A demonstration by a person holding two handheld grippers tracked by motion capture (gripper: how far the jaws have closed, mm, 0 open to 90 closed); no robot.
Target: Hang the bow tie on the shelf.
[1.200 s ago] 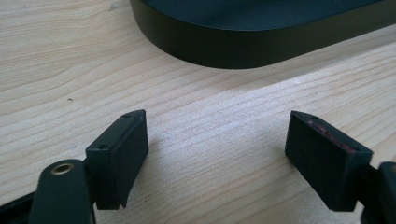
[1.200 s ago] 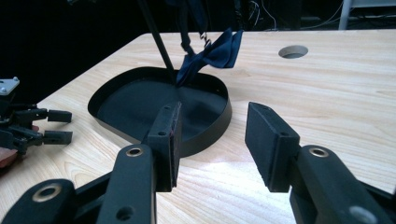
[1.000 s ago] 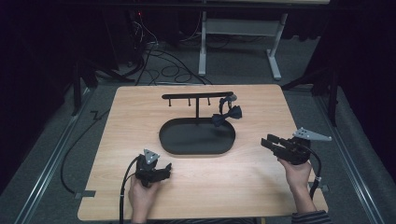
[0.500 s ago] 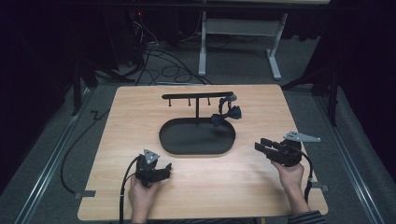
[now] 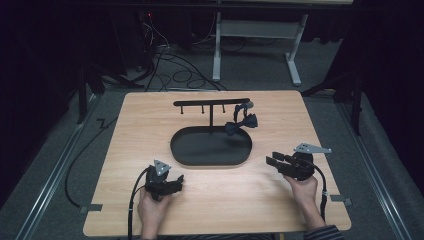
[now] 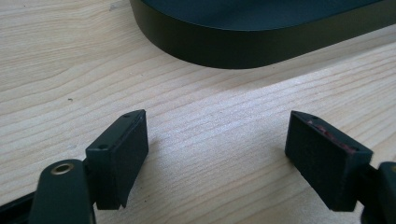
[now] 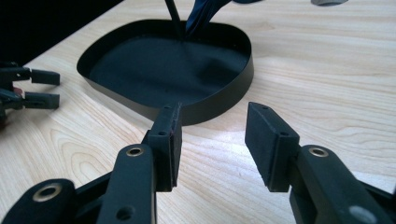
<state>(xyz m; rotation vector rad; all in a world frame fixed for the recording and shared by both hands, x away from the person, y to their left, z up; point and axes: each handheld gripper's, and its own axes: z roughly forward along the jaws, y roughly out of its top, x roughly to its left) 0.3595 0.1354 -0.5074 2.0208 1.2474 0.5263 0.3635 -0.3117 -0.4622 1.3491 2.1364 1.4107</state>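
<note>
right tongs (image 5: 274, 163): lower and nearer the tray (image 5: 210, 159) than a second ago, released, empty | left tongs (image 5: 176, 181): unmoved, released on table (image 5: 150, 120) | bow tie (image 5: 241, 123): hanging on stand (image 5: 211, 103); we judge pickup not begun

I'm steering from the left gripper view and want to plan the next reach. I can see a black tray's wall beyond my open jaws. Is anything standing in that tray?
Observer: Yes. A black T-shaped rack rises from the tray, with small pegs under its bar.
Operator: Is anything hanging on it?
Observer: A dark bow tie hangs at the bar's right end, above the tray's right part.
Operator: Where is the other hand-held gripper?
Observer: The right hand-held gripper is just right of the tray. It points toward the tray, with its jaws open and nothing between them.
</note>
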